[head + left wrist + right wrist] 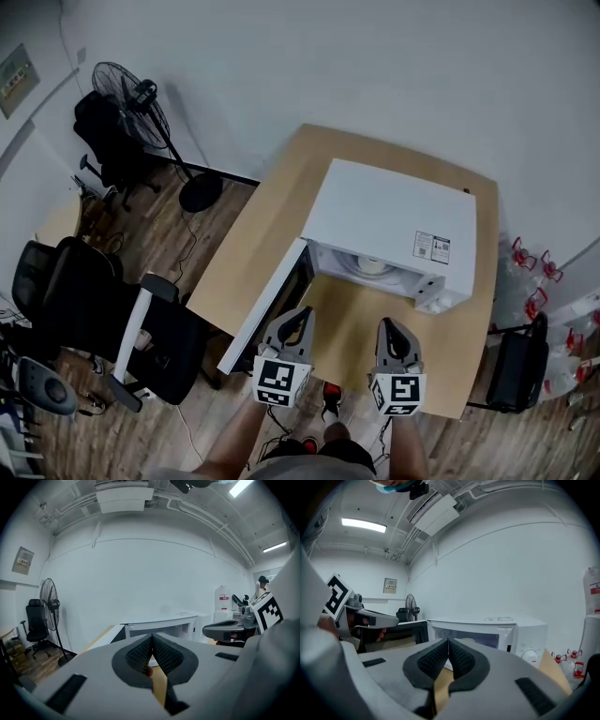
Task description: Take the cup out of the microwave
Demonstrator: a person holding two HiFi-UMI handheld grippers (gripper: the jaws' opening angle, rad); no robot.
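Pale round cup sits inside the open white microwave; left gripper and right gripper are pressed together, empty

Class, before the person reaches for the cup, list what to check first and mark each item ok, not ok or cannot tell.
1. Door open: ok. The door stands swung wide to the left of the microwave.
2. Cup in sight: ok. A pale cup sits inside the cavity.
3. Left gripper ready to grasp: not ok. Its jaws are together and hold nothing.
4. Right gripper ready to grasp: not ok. Its jaws are together and hold nothing.
5. Grippers lined up: ok. Both point at the opening from the table's near edge.
6. Cup's handle side: cannot tell. It is too small to make out.
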